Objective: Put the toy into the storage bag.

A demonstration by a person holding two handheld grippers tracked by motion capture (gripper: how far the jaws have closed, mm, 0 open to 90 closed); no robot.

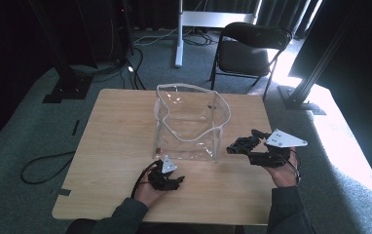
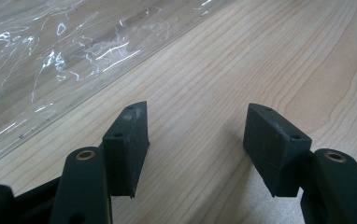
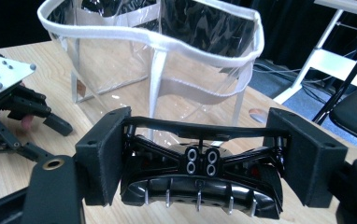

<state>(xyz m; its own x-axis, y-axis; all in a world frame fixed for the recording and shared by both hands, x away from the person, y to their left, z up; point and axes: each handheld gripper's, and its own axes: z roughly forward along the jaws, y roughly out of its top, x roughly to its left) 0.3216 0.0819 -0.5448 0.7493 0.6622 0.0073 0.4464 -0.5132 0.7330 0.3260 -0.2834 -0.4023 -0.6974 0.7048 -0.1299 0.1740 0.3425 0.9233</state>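
Note:
A clear plastic bag (image 1: pixel 191 119) with white trim stands open-topped in the middle of the wooden table (image 1: pixel 111 146); it also rises behind the jaws as the bag (image 3: pixel 167 56). My right gripper (image 1: pixel 253 144) hovers just right of the bag, shut on a black toothed claw clip (image 1: pixel 240 145), which the two pads squeeze by its ends, the clip (image 3: pixel 200 186) lying crosswise. My left gripper (image 1: pixel 174 181) rests low near the bag's front left corner, open and holding nothing (image 2: pixel 197 135). The bag's wall (image 2: pixel 50 56) lies up and to its left.
A black folding chair (image 1: pixel 250 48) stands beyond the table's far edge, and a white stand (image 1: pixel 179 34) is behind it. Cables lie on the carpet at left (image 1: pixel 43 165). The left gripper (image 3: pixel 50 137) and its grey plate sit at the right gripper view's left.

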